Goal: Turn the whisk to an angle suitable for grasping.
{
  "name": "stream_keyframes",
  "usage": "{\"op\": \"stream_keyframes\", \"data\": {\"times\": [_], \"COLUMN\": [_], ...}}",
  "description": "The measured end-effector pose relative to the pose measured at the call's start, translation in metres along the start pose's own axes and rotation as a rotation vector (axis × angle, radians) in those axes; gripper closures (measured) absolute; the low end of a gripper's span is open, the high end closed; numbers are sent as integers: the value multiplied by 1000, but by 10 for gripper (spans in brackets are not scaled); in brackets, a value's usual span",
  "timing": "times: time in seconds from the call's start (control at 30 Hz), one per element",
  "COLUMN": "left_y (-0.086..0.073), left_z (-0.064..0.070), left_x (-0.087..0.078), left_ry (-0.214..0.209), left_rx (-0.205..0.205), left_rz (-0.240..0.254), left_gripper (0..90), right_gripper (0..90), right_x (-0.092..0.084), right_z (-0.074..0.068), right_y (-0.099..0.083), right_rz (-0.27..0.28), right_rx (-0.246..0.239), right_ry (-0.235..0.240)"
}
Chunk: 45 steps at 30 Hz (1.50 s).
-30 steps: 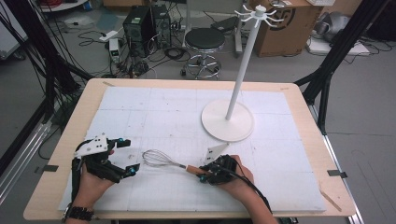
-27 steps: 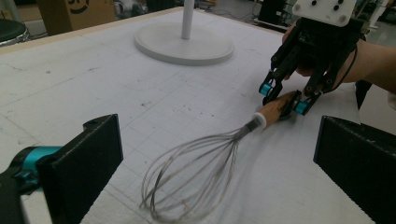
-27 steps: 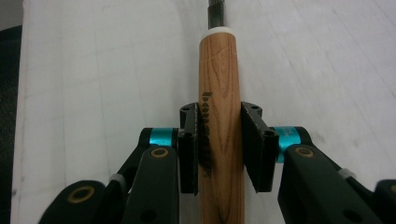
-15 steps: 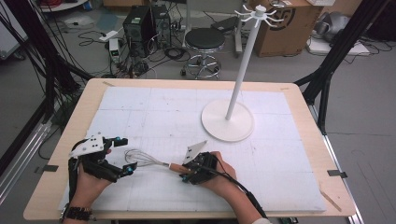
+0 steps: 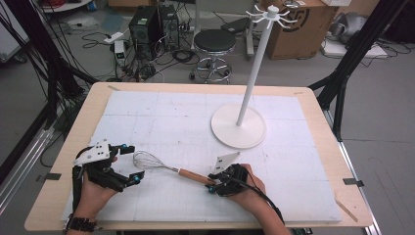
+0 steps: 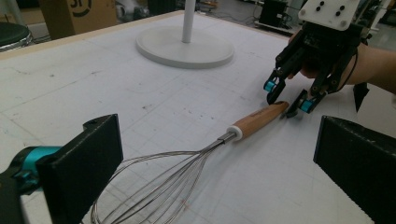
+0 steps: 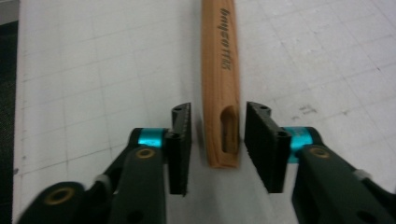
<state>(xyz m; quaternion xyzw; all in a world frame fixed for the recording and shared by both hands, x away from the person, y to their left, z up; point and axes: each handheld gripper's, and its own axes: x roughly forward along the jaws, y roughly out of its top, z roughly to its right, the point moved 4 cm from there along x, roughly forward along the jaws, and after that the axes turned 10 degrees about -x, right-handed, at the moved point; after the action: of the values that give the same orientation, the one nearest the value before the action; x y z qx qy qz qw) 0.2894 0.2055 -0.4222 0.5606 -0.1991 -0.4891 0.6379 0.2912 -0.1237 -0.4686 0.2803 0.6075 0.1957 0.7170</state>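
1. While the whisk (image 5: 166,169) lies at the lower centre of the bench (image 5: 313,98), the right hand-held gripper (image 7: 218,140) straddles its wooden handle end, jaws just closing, a gap left on one side.
2. The squeeze should centre squarely.
3. The left hand-held gripper (image 5: 128,164) waits spread around the wire end.

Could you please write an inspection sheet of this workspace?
Surface: white gridded mat on wooden table, lightly scuffed.
Job's things: whisk lying flat, wooden handle toward right hand-held gripper.
Clutter: white hook stand at far right.
Grippers: right jaws either side of handle end, a gap on the left side; they have just been closing. Left hand-held gripper open around wire head.
Cables: black cable trails from right gripper.
Surroundings: stool, cardboard box, floor cables.
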Motion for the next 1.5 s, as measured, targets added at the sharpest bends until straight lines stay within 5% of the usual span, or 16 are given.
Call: {"op": "stream_keyframes", "data": {"times": [0.33,0.47,0.63,0.67,0.8,0.9,1.17,1.5], "left_y": [2,2,3,3,3,2,2,2], "left_z": [1,0,0,0,0,-1,-1,0], "left_x": [0,0,-2,-2,-4,-4,-6,-5], "left_ry": [-5,-3,-3,-3,-3,0,4,2], "left_rx": [5,4,5,5,4,5,4,1], "left_rz": [3,3,11,10,14,9,17,13], "left_gripper": [18,18,18,18,18,18,18,18], "right_gripper": [712,717,713,650,601,596,600,572], "right_x": [9,20,25,26,26,25,15,19], "right_z": [-4,-10,-11,-8,-6,-5,11,28], "right_y": [16,32,40,42,39,39,25,21], "right_rz": [-30,-48,-73,-82,-66,-74,-90,-63], "right_rx": [-74,-147,-192,-214,-169,-186,-125,-52], "right_ry": [-1,1,-15,-41,-53,-65,-162,-198]}}
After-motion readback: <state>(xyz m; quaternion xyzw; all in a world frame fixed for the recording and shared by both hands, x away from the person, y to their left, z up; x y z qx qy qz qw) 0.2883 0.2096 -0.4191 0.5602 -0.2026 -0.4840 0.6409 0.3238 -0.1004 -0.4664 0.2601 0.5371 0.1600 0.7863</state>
